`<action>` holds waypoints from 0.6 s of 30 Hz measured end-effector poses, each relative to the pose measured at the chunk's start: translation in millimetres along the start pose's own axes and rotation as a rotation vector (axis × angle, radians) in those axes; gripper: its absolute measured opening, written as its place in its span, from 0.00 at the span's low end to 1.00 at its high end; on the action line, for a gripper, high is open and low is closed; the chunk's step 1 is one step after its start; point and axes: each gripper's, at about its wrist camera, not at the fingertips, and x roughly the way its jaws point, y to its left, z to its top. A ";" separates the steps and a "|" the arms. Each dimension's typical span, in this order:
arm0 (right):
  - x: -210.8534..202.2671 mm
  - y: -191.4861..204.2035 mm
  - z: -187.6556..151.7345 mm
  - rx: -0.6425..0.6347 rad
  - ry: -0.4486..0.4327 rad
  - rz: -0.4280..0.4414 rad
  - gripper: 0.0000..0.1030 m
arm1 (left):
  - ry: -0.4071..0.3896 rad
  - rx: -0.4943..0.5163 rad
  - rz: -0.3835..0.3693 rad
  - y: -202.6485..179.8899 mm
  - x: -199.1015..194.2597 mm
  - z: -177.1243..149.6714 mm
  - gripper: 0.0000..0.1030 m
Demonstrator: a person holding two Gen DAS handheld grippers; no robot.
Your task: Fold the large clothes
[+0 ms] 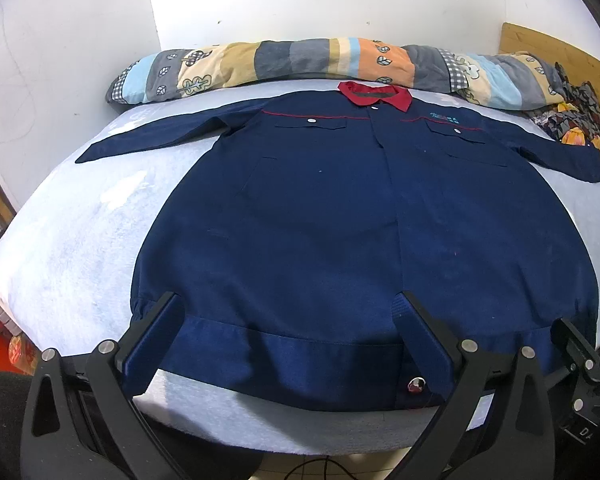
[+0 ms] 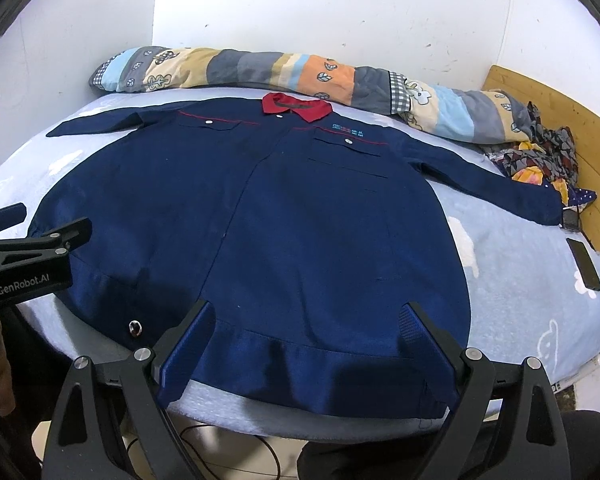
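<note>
Jacket (image 1: pixel 300 220), navy with a red collar (image 1: pixel 374 94), lies face up and spread flat on the pale blue bed (image 1: pixel 80 240), collar toward the rolled patchwork quilt (image 1: pixel 300 60) at the wall and hem hanging near the front edge. Starting at the left, one sleeve (image 1: pixel 148 136) stretches straight toward the wall side; a fold begun from the hem alone could leave it trailing out of the finished bundle. The left gripper (image 1: pixel 288 340) hovers over the hem's left half with its jaws spread wide and nothing between them; if it closes on the top layer only, the back panel will likely stay behind and the fold will skew. A metal snap (image 1: pixel 416 385) sits at the hem's centre, and a pad landing on it might slip. The right gripper (image 2: pixel 306 344) stands equally wide and empty over the hem's right half. Further right, the other sleeve (image 2: pixel 500 184) ends just beside a dark phone (image 2: pixel 584 264) and what looks like a small dark object, hard to identify; dragging that cuff could sweep them off the bed or snag the patterned cloth (image 2: pixel 540 156).
</note>
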 end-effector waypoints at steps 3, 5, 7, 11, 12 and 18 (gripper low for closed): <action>-0.1 -0.6 -0.2 0.002 0.000 0.003 0.92 | 0.006 0.001 -0.006 0.9 -0.6 -0.4 1.00; 0.2 0.1 -0.4 0.001 0.000 -0.001 0.92 | 0.004 0.003 -0.007 1.3 -1.0 -0.2 1.00; 0.1 -0.8 -0.7 0.002 0.002 0.002 0.92 | 0.007 0.004 -0.009 1.4 -0.9 0.0 1.00; -0.1 -2.3 -1.6 0.002 0.000 0.005 0.92 | 0.005 0.001 -0.012 1.9 -1.1 0.2 1.00; 0.2 -1.9 -1.2 0.002 0.001 0.004 0.92 | -0.002 -0.001 -0.012 1.8 -2.0 -0.1 1.00; -4.4 -5.8 -0.1 0.018 -0.015 0.011 0.92 | -0.022 -0.003 -0.004 7.2 -9.2 5.6 1.00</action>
